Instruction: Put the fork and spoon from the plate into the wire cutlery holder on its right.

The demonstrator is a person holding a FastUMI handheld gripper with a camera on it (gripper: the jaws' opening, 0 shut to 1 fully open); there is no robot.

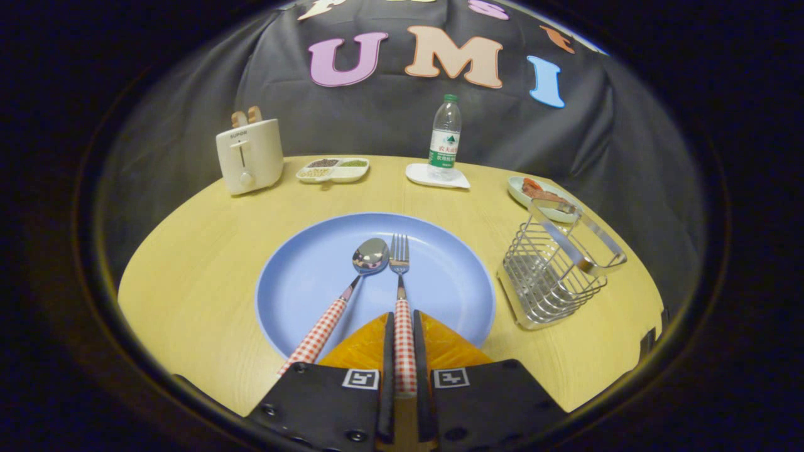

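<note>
The fingers [405, 351] are pinched on the checked handle of the fork [400, 276], which lies on the blue plate [301, 276] beside the spoon [361, 267]. The fork pickup looks to be in hand; next it needs lifting clear and carrying right to the wire cutlery holder [553, 276] on the counter [188, 282], then lowering in upright.

- the gripper [402, 351] is level, pointing forward over the near rim of the plate [301, 276].
- its two fingers [387, 351] stand nearly closed, both pressing the checked handle of the fork [402, 295] between them.
</note>
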